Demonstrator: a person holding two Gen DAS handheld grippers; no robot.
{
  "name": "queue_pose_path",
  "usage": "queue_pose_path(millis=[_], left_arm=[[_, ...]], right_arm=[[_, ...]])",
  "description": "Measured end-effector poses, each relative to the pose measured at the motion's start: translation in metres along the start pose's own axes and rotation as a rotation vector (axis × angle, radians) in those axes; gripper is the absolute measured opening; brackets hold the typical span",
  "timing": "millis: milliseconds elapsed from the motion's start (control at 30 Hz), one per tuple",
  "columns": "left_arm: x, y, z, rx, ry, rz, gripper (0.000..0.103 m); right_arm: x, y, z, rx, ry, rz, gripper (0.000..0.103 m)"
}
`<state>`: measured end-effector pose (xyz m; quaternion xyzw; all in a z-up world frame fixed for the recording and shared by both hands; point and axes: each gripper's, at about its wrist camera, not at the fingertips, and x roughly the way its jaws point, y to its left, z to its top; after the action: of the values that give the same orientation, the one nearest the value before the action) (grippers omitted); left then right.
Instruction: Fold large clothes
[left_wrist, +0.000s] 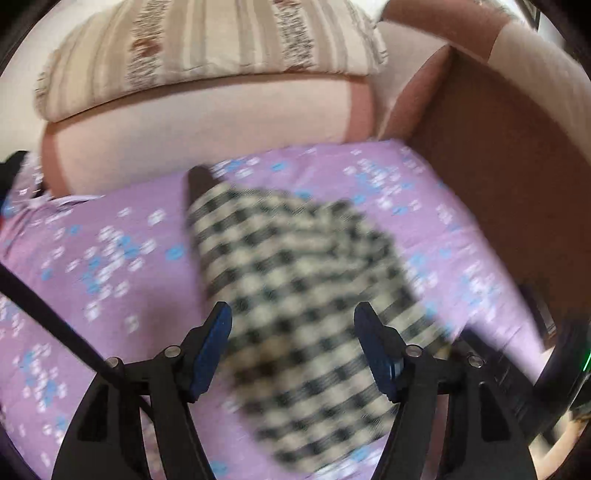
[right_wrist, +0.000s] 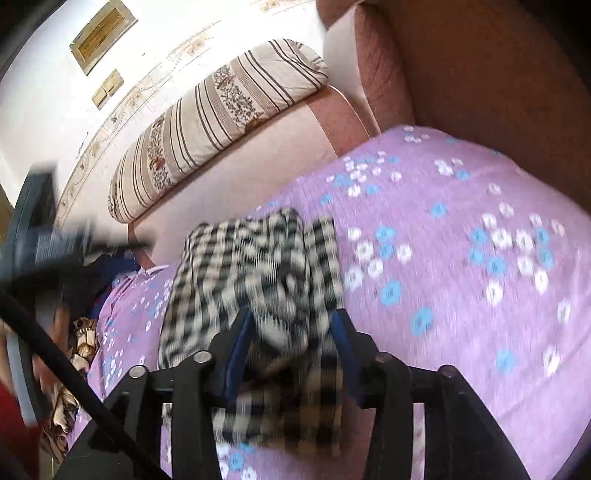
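Observation:
A black-and-cream checked garment (left_wrist: 295, 295) lies folded into a narrow bundle on a purple flowered bed sheet (left_wrist: 110, 258). My left gripper (left_wrist: 293, 314) is open just above it, its blue-padded fingers on either side of the cloth and not touching it. In the right wrist view my right gripper (right_wrist: 291, 325) has its fingers closed in on a bunched part of the same garment (right_wrist: 236, 266), which fills the gap between them. The left gripper shows blurred at the left edge of that view (right_wrist: 40, 240). Both views are motion-blurred.
A pink sofa back (left_wrist: 207, 122) carries a striped pillow (left_wrist: 207, 48) behind the sheet. A brown padded armrest (left_wrist: 498, 155) rises on the right. Dark clothes (right_wrist: 96, 273) and crumpled fabric (right_wrist: 81, 343) lie at the sheet's left end.

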<state>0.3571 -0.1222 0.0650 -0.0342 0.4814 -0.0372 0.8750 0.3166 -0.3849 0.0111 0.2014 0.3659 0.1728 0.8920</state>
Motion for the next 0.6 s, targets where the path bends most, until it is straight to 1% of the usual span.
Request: queue_pose_path(millis=[67,133,167,233,267,300,367,400,433,467,500,533,600], left_arm=[[0.000,0.011,-0.020,0.000,0.020,0.030,0.068],[0.000,0.021,-0.037,-0.022,0.041,0.031,0.068],[0.001,0.023,-0.043,-0.034,0.048,0.025,0.068],[0.003,0.030,-0.055,-0.061,0.062,0.011,0.068],[0.006,0.031,-0.060,-0.072,0.064,0.005,0.068],[0.007,0.033,-0.064,-0.081,0.064,0.002,0.068],[0.009,0.033,-0.071,-0.089,0.065,0.005,0.068],[0.009,0.032,-0.073,-0.091,0.062,0.009,0.068],[0.009,0.029,-0.073,-0.090,0.057,0.015,0.068],[0.009,0.026,-0.073,-0.085,0.050,0.026,0.068],[0.009,0.023,-0.072,-0.078,0.043,0.034,0.068],[0.008,0.018,-0.071,-0.069,0.030,0.038,0.068],[0.005,0.009,-0.069,-0.047,0.001,0.039,0.068]], right_arm=[[0.014,0.000,0.017,-0.012,0.001,0.009,0.054],[0.030,0.005,0.028,-0.021,0.001,0.009,0.054],[0.039,0.005,0.032,-0.011,0.027,0.054,0.054],[0.062,0.009,0.037,0.016,0.108,0.175,0.054],[0.074,0.009,0.038,0.022,0.142,0.200,0.054],[0.081,0.009,0.038,0.022,0.161,0.200,0.054],[0.104,0.008,0.032,0.018,0.224,0.171,0.054],[0.113,0.006,0.027,0.028,0.249,0.181,0.052],[0.117,0.006,0.023,0.032,0.261,0.187,0.045],[0.116,0.008,0.021,0.021,0.267,0.199,0.023],[0.114,0.010,0.023,0.028,0.276,0.227,0.021],[0.109,0.010,0.025,0.042,0.270,0.249,0.018],[0.089,0.010,0.035,0.059,0.224,0.276,0.016]])
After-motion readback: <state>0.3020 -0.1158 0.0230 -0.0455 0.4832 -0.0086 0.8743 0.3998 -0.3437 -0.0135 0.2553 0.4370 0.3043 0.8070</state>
